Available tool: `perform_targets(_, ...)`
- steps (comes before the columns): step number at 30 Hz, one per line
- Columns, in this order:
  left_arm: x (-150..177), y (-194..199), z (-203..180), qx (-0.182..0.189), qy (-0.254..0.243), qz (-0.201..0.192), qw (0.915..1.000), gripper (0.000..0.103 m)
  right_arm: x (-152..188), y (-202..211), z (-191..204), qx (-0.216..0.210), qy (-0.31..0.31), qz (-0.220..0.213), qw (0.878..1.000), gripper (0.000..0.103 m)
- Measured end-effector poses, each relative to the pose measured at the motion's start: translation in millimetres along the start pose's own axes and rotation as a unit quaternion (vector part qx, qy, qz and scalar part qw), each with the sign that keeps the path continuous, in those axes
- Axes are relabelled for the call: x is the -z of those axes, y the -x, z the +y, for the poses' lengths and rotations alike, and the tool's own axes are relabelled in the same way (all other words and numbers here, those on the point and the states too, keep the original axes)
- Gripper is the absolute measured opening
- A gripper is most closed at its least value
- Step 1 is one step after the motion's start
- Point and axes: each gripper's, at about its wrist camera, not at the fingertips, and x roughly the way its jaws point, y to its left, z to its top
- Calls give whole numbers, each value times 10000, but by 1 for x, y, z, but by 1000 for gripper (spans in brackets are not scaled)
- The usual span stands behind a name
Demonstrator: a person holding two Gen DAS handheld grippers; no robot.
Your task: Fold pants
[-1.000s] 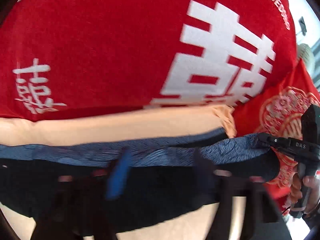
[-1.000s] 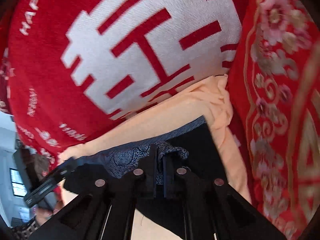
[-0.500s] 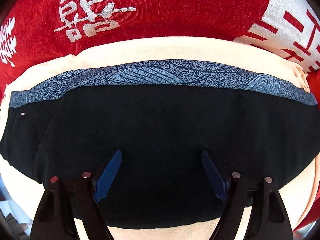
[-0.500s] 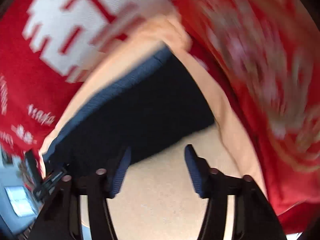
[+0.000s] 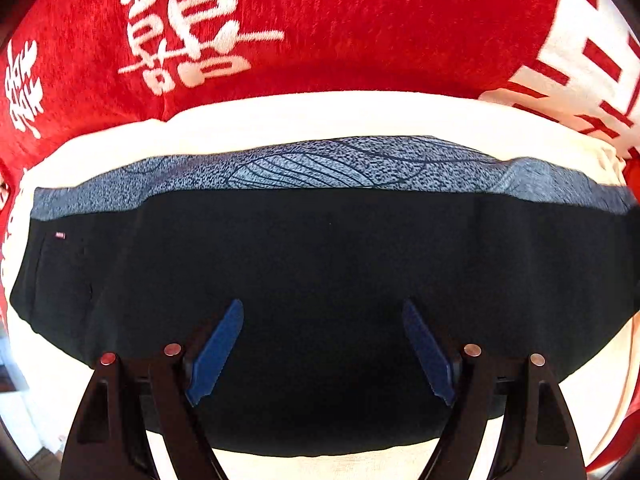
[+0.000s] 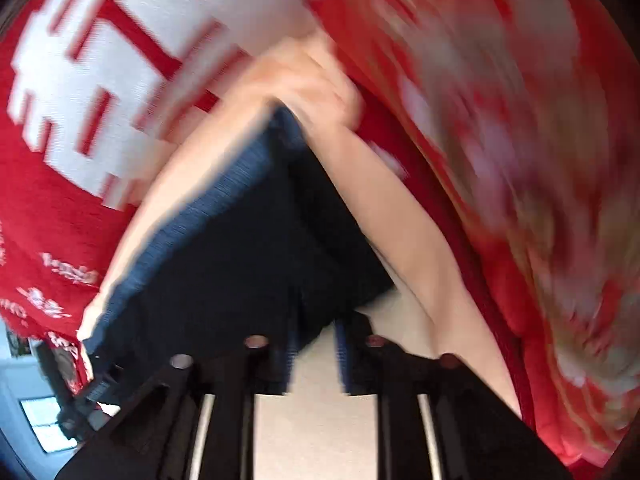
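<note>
The black pants (image 5: 320, 264) lie folded flat on a cream sheet (image 5: 320, 116), with a blue-grey patterned band (image 5: 332, 164) along their far edge. My left gripper (image 5: 322, 320) is open and empty, its blue pads (image 5: 214, 354) spread just above the black cloth. In the blurred right wrist view the pants (image 6: 240, 256) show as a dark block with a blue edge. My right gripper (image 6: 316, 352) hangs over their near right corner, fingers a small gap apart with nothing seen between them.
A red blanket (image 5: 360, 20) with large white characters lies beyond the pants. A red patterned cloth (image 6: 520, 140) lies to the right. The left gripper's black body (image 6: 76, 392) shows at the lower left of the right wrist view.
Both grippers have let go of the pants' edge and opened. The pants now lie flat. The left gripper pulled back over the cloth; the right swung toward the near corner and narrowed its gap.
</note>
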Motion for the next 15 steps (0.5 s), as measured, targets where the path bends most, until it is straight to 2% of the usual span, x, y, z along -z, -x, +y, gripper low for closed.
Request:
perform_targets(2, -3, 6, 2, 66, 16, -184, 9998, 83, 13, 8, -6, -276, 4, -172, 9995, 41)
perform_targets(4, -10, 11, -2, 79, -37, -359, 9993, 83, 21, 10, -12, -467, -137, -301, 9984, 49)
perform_targets(6, -21, 6, -5, 102, -59, -400, 9991, 83, 22, -1, -21, -632, -444, -327, 9965, 49)
perform_targets(8, -30, -5, -12, 43, -51, -333, 9994, 83, 22, -5, -19, -794, -524, -627, 9935, 49)
perform_targets(10, -33, -19, -18, -46, -80, -266, 9996, 83, 22, -7, -13, -855, -572, -729, 9920, 49)
perform_targets(11, -34, -24, -15, -45, -80, -251, 9996, 83, 17, -8, -8, -835, -630, -692, 9921, 27)
perform_targets(12, -34, -26, -13, -29, -46, -292, 9996, 86, 12, -7, -5, -865, -667, -617, 9921, 14)
perform_targets(13, -30, -24, -11, -46, -19, -274, 9996, 86, 7, -1, 0, -920, -634, -655, 9916, 13)
perform_targets(15, -30, -20, -8, -115, -62, -217, 9997, 86, 1, 24, 22, -779, -36, -917, 9927, 13)
